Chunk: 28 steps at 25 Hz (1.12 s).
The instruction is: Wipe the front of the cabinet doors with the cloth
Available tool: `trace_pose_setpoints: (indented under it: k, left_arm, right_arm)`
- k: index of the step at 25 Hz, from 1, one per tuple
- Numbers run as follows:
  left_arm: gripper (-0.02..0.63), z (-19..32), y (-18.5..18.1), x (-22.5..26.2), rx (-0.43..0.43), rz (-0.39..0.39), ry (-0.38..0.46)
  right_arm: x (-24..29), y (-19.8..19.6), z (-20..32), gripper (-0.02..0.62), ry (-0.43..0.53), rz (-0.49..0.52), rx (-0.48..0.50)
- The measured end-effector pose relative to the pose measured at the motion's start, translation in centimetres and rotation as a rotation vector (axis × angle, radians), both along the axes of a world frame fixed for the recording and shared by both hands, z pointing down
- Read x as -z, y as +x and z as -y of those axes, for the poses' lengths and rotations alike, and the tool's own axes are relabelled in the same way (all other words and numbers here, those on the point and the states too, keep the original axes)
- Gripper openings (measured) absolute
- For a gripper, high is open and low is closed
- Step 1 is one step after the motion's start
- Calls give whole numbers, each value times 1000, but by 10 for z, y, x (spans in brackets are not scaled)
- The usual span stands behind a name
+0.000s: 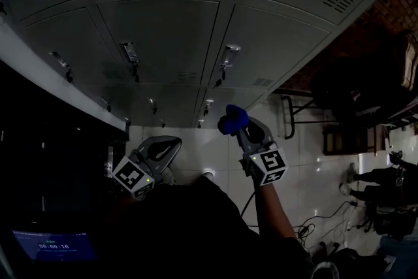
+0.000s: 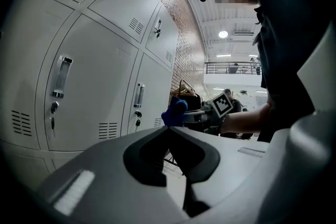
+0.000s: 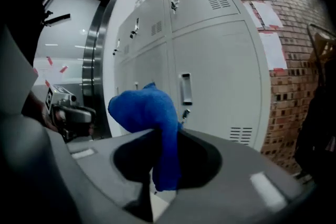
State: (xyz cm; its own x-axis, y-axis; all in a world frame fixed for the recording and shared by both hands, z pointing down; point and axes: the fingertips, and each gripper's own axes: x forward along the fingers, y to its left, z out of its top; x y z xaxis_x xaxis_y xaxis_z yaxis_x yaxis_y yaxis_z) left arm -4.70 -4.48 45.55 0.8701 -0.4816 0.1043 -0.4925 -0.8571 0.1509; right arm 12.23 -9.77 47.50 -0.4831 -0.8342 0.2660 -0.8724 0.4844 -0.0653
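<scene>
Before the cabinet (image 1: 163, 36), with its grid of pale grey doors, both grippers are held low and short of the metal. The right gripper (image 1: 240, 132) has its jaws closed tight on a blue cloth (image 3: 147, 110); a bunched wad stands up above the tips and a short tail hangs down between them. Seen from the left gripper's camera, the cloth sits out in the air in front of the cabinet's lower doors, close to them but apparently not touching any. The left gripper (image 2: 169, 128) is to the side, farther from the cabinet, with its jaws brought together at the tips and nothing between them, so it seems to have no part in the job for now. As for progress, the cloth is already in a firm grip and raised toward the cabinet, which looks like the only step that is plainly finished. The doors show no streaks, damp patches or difference in sheen, so I cannot tell which of them, if any, have been wiped. By my judgement the wiping is largely or wholly left: the cloth has to be pressed against a door front and drawn across it, then moved door by door along the cabinet.
</scene>
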Motion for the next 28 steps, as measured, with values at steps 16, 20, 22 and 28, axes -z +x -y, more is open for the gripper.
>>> trace_pose_setpoints:
  k: [16, 20, 22, 28]
  left_arm:
    - [3, 7, -10, 6, -9, -25, 39]
    - [3, 5, -7, 7, -16, -25, 35]
    - [3, 5, -5, 8, -20, -25, 35]
    - [3, 2, -2, 1, -20, -10, 17]
  right_arm:
    - [31, -113, -44, 69, 73, 25, 209]
    - [28, -117, -47, 69, 59, 45, 219]
    - [26, -115, -46, 69, 66, 42, 222]
    - [21, -115, -47, 69, 71, 0, 228]
